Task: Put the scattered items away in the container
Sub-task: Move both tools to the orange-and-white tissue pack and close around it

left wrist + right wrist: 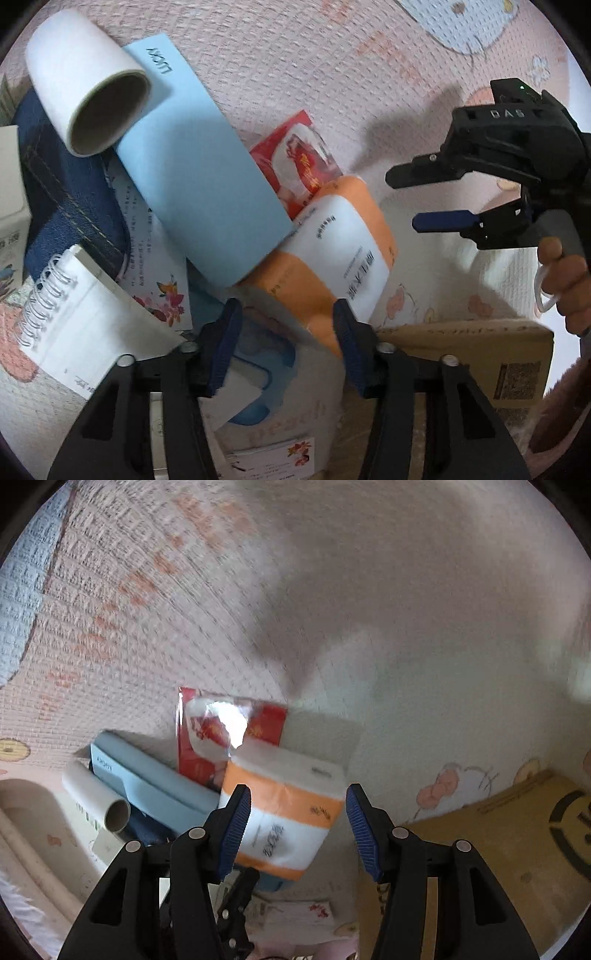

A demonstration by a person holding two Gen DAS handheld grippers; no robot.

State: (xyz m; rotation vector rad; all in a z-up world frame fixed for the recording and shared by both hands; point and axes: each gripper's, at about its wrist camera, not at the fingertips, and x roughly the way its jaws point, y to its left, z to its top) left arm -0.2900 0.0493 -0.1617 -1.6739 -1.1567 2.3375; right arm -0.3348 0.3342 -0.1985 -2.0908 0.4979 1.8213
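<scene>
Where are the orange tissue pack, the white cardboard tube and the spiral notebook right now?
orange tissue pack (343, 243): left wrist view, on its white label band.
white cardboard tube (74, 77): left wrist view, on its white outer wall.
spiral notebook (88, 325): left wrist view, on its blank top page.
</scene>
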